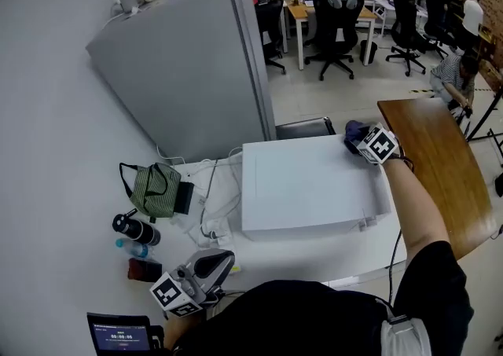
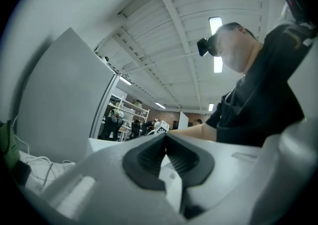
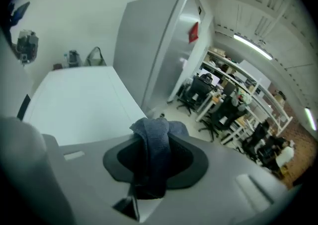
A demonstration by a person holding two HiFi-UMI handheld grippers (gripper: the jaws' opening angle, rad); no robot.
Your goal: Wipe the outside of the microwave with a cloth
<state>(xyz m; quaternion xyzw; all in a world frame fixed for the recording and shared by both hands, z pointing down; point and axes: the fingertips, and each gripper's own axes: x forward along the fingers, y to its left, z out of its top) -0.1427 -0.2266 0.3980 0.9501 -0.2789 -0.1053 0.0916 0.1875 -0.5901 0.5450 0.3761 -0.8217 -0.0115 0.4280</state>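
Note:
A white microwave (image 1: 306,184) stands on the white table (image 1: 314,256), its flat top (image 3: 79,97) filling the left of the right gripper view. My right gripper (image 1: 357,141) is at the top's far right corner, shut on a dark blue cloth (image 3: 155,142) that bunches between its jaws; the cloth (image 1: 353,133) shows as a dark bundle just past the marker cube. My left gripper (image 1: 211,266) rests low at the table's near left, tilted upward, jaws closed with nothing between them (image 2: 165,142).
A tall grey fridge (image 1: 189,71) stands behind the microwave. Left of it lie white cables (image 1: 212,205), a green bag (image 1: 154,189), a dark bottle (image 1: 135,229) and a red item (image 1: 145,269). A brown wooden table (image 1: 440,166) is on the right; office chairs (image 1: 334,28) behind.

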